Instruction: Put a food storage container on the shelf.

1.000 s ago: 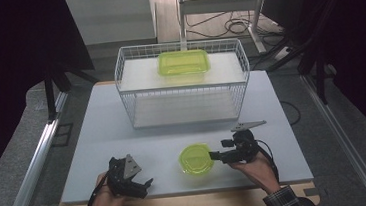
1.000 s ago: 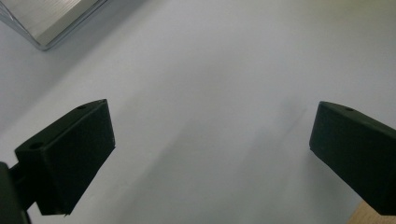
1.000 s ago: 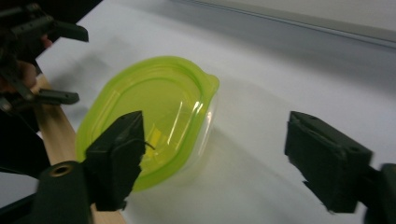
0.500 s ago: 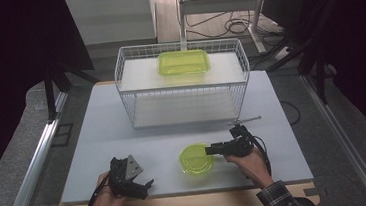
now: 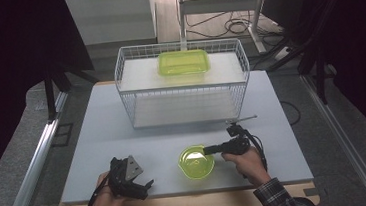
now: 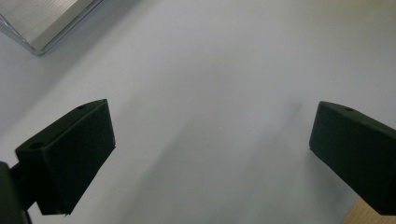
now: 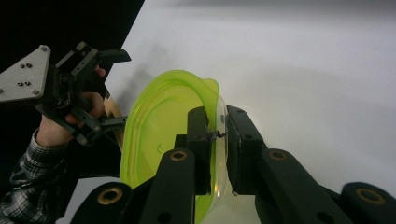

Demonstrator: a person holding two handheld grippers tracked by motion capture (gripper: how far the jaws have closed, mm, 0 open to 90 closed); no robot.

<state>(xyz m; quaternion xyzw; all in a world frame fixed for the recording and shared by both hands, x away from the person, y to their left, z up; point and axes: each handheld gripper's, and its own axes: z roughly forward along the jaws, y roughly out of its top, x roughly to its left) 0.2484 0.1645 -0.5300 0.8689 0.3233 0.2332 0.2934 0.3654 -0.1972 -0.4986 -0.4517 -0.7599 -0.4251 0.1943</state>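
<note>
right gripper view: right gripper [image 7: 215,135] clamped on the green bowl's [image 7: 163,126] near rim, wire rack [image 5: 182,83] far ahead; left gripper [image 6: 210,149] open.

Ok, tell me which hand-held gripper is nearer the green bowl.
Right. The right hand-held gripper is clamped on the green bowl at its rim, on the bowl's right side. The left hand-held gripper sits apart, left of the bowl, jaws open over bare table.

I see a translucent lime-green bowl [image 5: 196,161], a matching lime-green tub [image 5: 183,62] in the white wire basket [image 5: 129,98], my black grippers, a pale grey table [image 5: 97,125], plaid cuffs.
</note>
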